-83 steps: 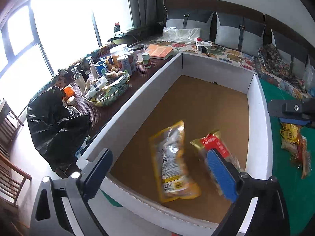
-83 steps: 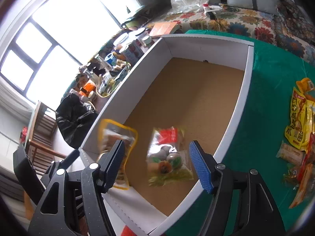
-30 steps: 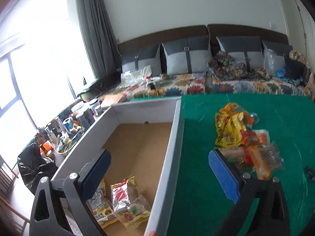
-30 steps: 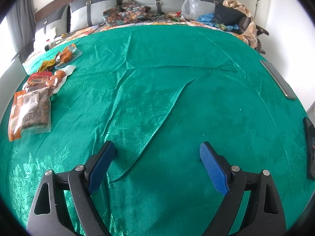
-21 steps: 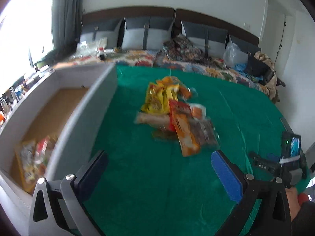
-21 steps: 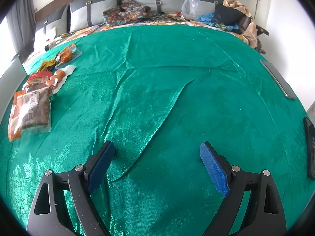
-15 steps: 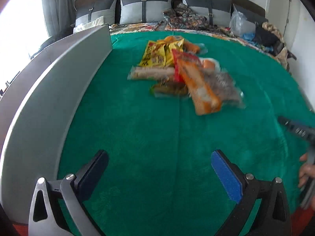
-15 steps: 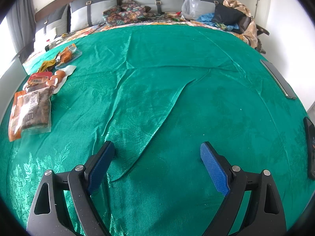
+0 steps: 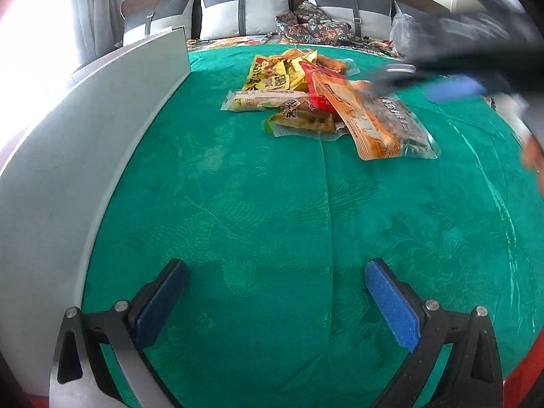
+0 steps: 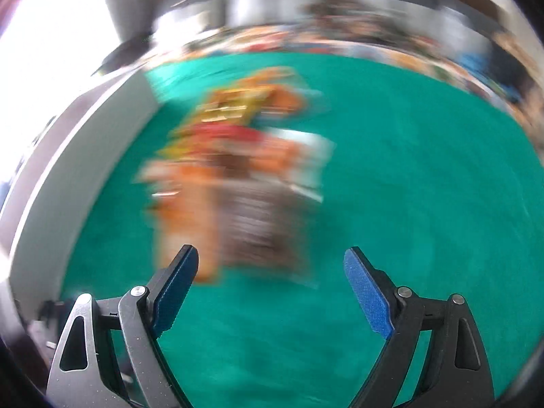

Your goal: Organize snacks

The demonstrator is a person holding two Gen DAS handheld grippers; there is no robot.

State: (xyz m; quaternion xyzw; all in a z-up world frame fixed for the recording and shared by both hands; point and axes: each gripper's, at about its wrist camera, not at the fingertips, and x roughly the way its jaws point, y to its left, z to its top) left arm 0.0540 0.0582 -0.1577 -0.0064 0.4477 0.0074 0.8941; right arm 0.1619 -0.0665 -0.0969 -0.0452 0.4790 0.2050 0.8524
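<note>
Here, glossy green damask cloth [image 9: 272, 204] spreads before you; crinkly snack packets [image 9: 326, 102] heaped beside a smooth white box wall [image 9: 68, 156]; your left gripper [image 9: 275, 292] and right gripper [image 10: 272, 282] both gape, empty.

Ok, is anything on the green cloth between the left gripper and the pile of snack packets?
Nothing visible: only bare green cloth lies between the open left gripper and the pile of snack packets. The white box wall stands off to the left.
</note>
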